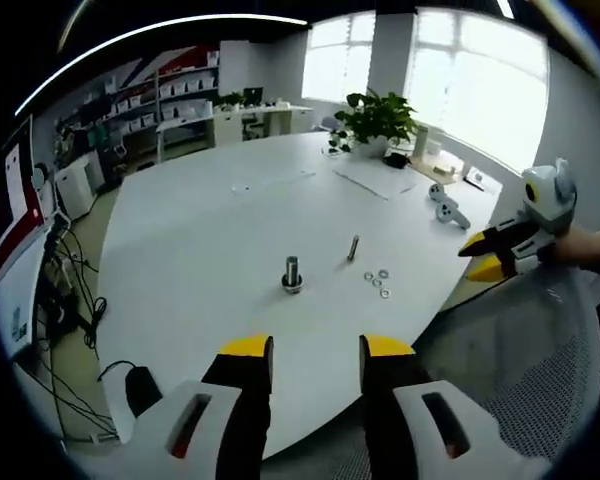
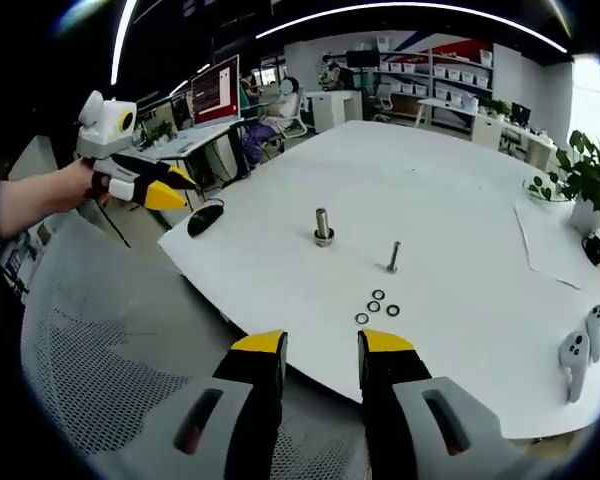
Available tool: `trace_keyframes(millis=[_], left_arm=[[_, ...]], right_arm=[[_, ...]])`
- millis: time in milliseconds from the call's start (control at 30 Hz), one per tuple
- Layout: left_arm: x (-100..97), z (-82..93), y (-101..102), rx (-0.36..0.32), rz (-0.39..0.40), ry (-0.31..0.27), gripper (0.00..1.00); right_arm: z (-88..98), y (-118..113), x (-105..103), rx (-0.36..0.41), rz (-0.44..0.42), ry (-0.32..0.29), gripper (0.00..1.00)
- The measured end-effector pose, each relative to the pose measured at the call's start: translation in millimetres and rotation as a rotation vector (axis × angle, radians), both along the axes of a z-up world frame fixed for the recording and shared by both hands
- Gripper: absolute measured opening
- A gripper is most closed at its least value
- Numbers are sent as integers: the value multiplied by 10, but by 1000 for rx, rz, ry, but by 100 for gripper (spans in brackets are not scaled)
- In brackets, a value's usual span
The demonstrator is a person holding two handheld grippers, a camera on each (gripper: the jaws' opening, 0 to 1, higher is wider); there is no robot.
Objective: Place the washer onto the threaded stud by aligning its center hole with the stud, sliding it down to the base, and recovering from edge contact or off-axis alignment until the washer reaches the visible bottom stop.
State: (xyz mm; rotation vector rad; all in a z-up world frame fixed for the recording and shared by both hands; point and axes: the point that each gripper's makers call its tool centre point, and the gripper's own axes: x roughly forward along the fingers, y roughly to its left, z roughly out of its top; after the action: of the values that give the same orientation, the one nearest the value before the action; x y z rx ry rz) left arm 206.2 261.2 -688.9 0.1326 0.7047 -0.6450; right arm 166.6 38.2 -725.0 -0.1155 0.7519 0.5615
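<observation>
A threaded stud (image 1: 292, 273) stands upright on its nut base on the white table (image 1: 200, 250). Several small washers (image 1: 377, 282) lie flat just right of it, and a loose bolt (image 1: 353, 248) lies beyond them. My left gripper (image 1: 316, 350) is open with nothing between its jaws, held back from the table's near edge. In the right gripper view the stud (image 2: 323, 226), bolt (image 2: 393, 257) and washers (image 2: 377, 305) show again. My right gripper (image 2: 322, 350) is also open and empty, off the table edge. Each gripper shows in the other's view: the right gripper (image 1: 488, 256) and the left gripper (image 2: 158, 186).
A grey mesh chair back (image 2: 90, 340) sits between me and the table (image 2: 460, 200). Two white controllers (image 1: 445, 205) and a potted plant (image 1: 380, 115) stand at the far side. A black mouse (image 2: 205, 218) lies near the table edge. A person sits at a desk (image 2: 280, 100) behind.
</observation>
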Motion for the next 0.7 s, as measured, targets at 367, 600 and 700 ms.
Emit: trace_keyframes(millis=[367,600,700], left_arm=[[-138,-1,87,-39,-2,-6,32],[-192,-3,198,4,-19,-24,32],[-216,-22,239,-54,15,10,32]], right_arm=[[-28,-13,-10,-17,-7,8,31],[-73,-38,-21,-35,-13,28,31],[-89,-59,-30,-37,-24,43,31]])
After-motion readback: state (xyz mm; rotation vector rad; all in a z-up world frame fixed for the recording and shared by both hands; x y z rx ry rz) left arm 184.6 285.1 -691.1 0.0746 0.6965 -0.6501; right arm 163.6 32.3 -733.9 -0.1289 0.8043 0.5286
